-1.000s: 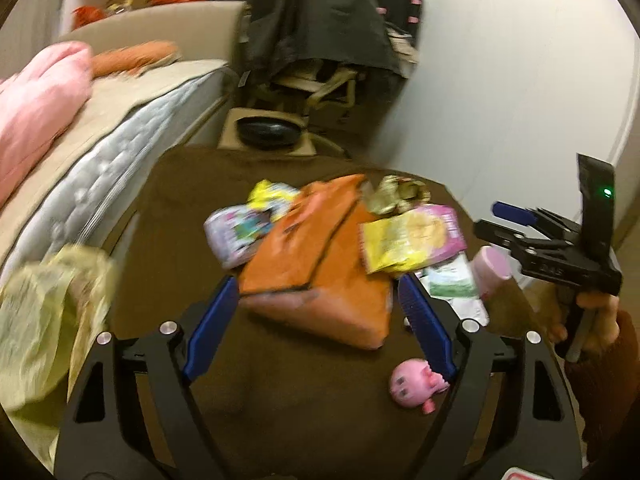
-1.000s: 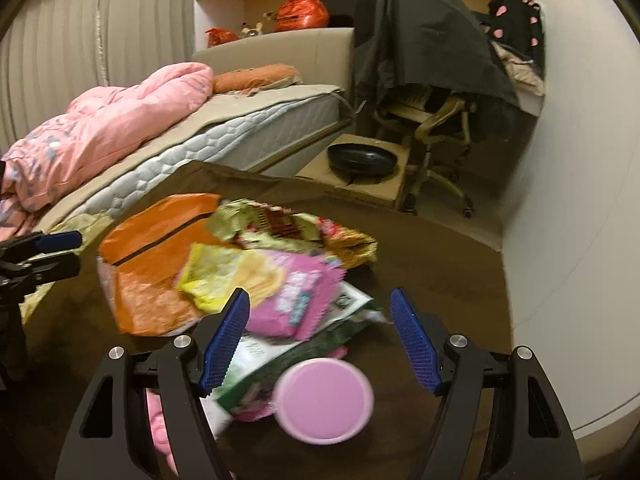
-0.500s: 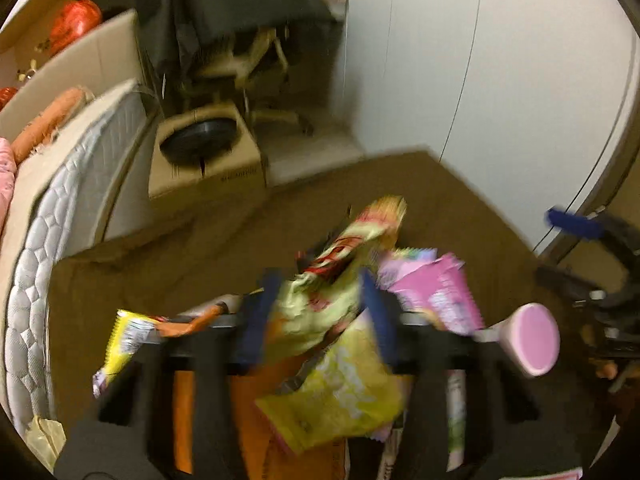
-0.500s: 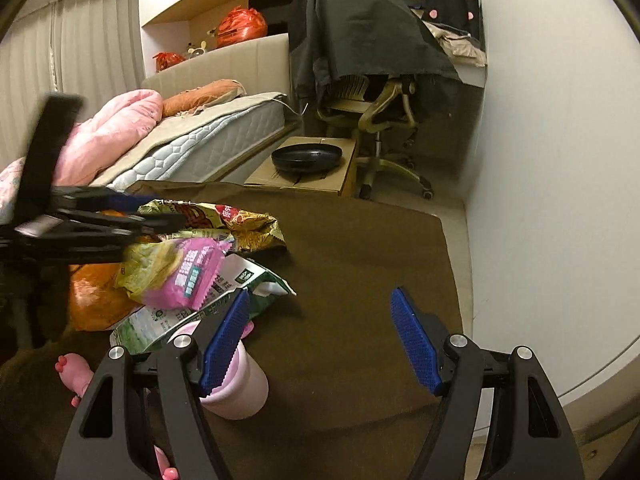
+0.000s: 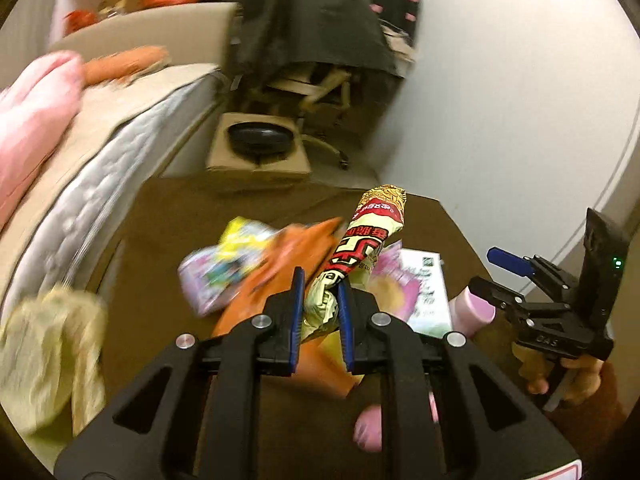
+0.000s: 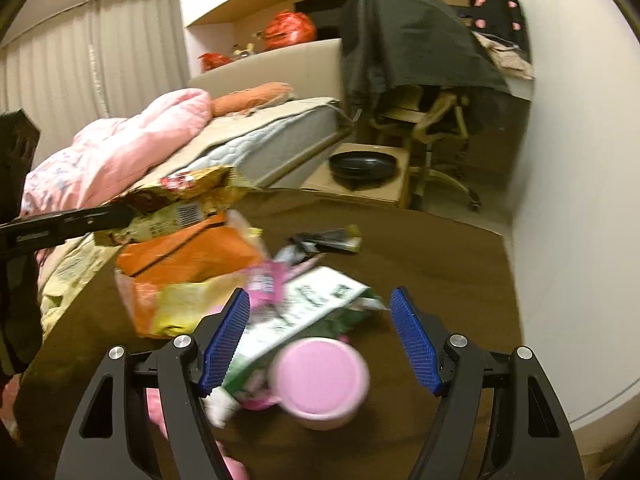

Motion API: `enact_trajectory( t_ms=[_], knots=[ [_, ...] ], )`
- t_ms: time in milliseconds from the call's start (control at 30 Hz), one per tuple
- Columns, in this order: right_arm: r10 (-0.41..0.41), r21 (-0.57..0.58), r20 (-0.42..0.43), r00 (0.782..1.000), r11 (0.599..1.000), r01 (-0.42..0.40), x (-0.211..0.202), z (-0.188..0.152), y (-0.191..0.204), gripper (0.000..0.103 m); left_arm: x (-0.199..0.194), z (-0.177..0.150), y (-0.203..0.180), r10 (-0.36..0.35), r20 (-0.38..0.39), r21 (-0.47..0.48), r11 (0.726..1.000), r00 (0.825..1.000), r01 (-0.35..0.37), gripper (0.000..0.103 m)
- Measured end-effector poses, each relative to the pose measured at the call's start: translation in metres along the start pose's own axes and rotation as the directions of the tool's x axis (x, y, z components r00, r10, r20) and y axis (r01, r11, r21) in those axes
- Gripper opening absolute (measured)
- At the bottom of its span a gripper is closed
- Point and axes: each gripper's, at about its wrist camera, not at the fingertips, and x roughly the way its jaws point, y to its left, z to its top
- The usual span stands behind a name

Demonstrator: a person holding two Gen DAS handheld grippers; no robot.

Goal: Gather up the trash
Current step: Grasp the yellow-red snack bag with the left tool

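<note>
My left gripper (image 5: 320, 290) is shut on a yellow-and-red snack wrapper (image 5: 370, 236) and holds it above the heap; from the right wrist view the same wrapper (image 6: 180, 200) hangs at the left. Under it lie an orange bag (image 5: 292, 264), a pink-and-yellow packet (image 6: 188, 304) and a white-and-green packet (image 6: 304, 304) on the brown table (image 6: 440, 264). My right gripper (image 6: 320, 340) stands open above a pink cup (image 6: 320, 376), with nothing pressed between its blue pads. In the left wrist view the right gripper (image 5: 508, 276) shows at the right, held by a hand (image 5: 572, 380).
A bed (image 6: 256, 136) with a pink quilt (image 6: 120, 144) runs along the left. A cardboard box (image 6: 380, 184) with a black pan (image 6: 362, 166), and a draped office chair (image 6: 432, 120), stand behind the table. A crumpled yellowish bag (image 5: 48, 356) hangs at the left edge. A dark wrapper (image 6: 324, 240) lies mid-table.
My left gripper went from wide open to shut on the yellow-and-red wrapper and lifted it off the heap. The right gripper swung right, then back over the pink cup, still open.
</note>
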Motion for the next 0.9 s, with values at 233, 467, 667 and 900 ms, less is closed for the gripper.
enact_trajectory(
  t_ms=[233,467,667,900],
  knots=[
    [0.043,0.006,-0.071,0.997,0.999,-0.043,0.028,0.008,0.038,0.069,-0.052,-0.057,0.044,0.092,0.017,-0.086,0.992,0.996,-0.091,0.015],
    [-0.034,0.029,-0.198,0.980,0.999,0.040,0.076,0.007,0.047,0.069,-0.063,-0.098,0.070,0.047,-0.053,-0.163,0.985,0.998,-0.055,0.015],
    [-0.047,-0.044,-0.211,0.976,0.998,0.039,0.079,0.005,0.064,0.044,-0.058,-0.116,0.074,0.013,-0.088,-0.174,0.984,0.996,-0.029,0.024],
    [0.011,-0.072,-0.178,0.984,0.997,-0.025,0.059,0.011,0.073,0.008,-0.061,-0.122,0.066,-0.054,-0.097,-0.158,0.987,0.994,0.038,0.043]
  ],
)
